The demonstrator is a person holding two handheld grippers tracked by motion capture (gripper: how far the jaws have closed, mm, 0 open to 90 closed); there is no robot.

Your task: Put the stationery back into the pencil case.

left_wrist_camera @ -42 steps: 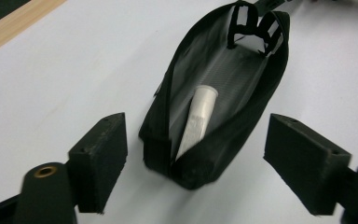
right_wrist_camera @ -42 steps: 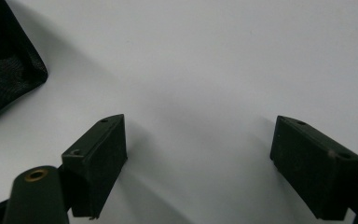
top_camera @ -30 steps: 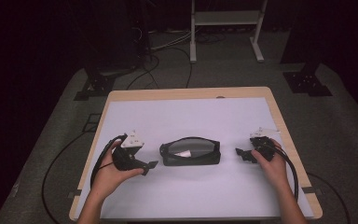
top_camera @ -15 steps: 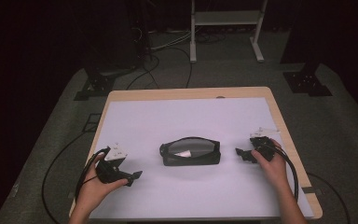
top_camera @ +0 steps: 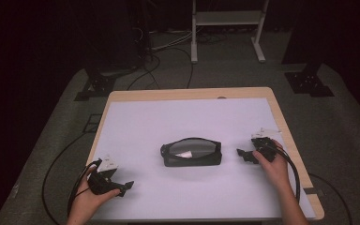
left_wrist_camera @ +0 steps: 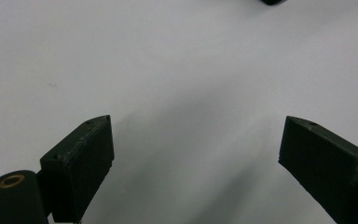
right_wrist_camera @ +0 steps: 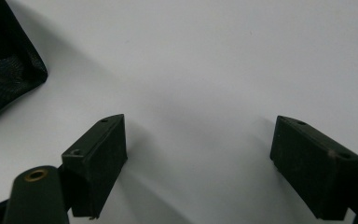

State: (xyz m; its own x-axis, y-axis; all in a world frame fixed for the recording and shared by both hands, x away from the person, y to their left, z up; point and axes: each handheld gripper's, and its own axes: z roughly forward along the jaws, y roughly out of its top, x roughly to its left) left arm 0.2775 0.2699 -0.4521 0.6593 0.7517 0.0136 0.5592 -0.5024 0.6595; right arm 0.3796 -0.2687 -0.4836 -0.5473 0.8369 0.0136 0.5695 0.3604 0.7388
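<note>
At the near left corner of the white-topped wooden table (top_camera: 187, 112), the person's left hand (top_camera: 85, 199) holds the left gripper (top_camera: 125, 186) low over the surface, its black cable looping off the table edge. In the left gripper view its two black jaws stand wide apart with only bare white tabletop between them.

In the middle of the table lies a black mesh pouch with a rounded top and a pale patch showing through its face (top_camera: 191, 152). It rests flat, well apart from the left gripper and nearer to the right one.

At the right side, the person's right hand (top_camera: 274, 165) holds the right gripper (top_camera: 240, 154), pointed toward the pouch and just short of its right end. In the right gripper view its jaws are likewise spread wide over bare table, and a corner of the black mesh pouch (right_wrist_camera: 4, 60) lies off to the upper left, outside the jaws and untouched.
</note>
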